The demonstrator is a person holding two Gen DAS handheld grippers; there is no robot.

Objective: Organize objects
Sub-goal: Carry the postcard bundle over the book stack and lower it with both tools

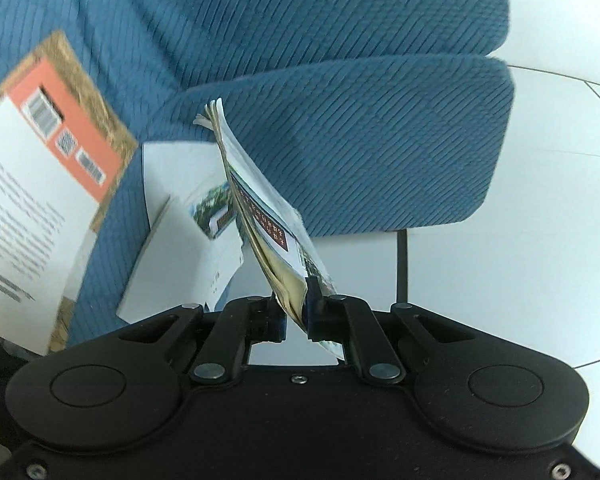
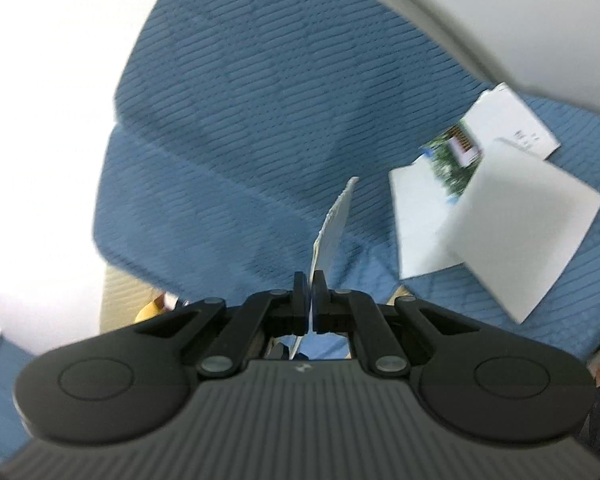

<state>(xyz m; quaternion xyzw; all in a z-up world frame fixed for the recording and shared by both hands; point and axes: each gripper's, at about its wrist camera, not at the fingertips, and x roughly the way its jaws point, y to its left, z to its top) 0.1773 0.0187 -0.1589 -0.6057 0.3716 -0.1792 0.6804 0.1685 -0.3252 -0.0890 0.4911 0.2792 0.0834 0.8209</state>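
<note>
Black fingers of the left gripper (image 1: 298, 314) pinch the bottom edge of a thin, dog-eared booklet (image 1: 260, 216), jaws pressed nearly together on its pages, with the booklet rising edge-on toward twelve o'clock in the left wrist view. Behind it spreads a blue ribbed sofa (image 1: 340, 80). At nine o'clock leans a large book with an orange barcode panel (image 1: 40, 168), and between that and the booklet, at about ten o'clock of the gripper, lies a white book with a photo on its cover (image 1: 188, 240). White floor tiles (image 1: 500, 260) show at three o'clock.

In the right wrist view, the right gripper (image 2: 310, 300) is likewise clamped tight on a thin white sheet or card (image 2: 332, 228), seen edge-on and pointing to twelve o'clock over the sofa seat. At two o'clock, two white booklets (image 2: 512, 232) lie overlapping on the cushion; what they are exactly is blurred.

The risk from here looks to be the grip itself: both items are held by a narrow margin at one edge only, so a quick swing could let the limp pages flop, fan open or slide out onto the floor. The booklet's curled top corner could also snag the cushion and fold if it is set down at an angle.
</note>
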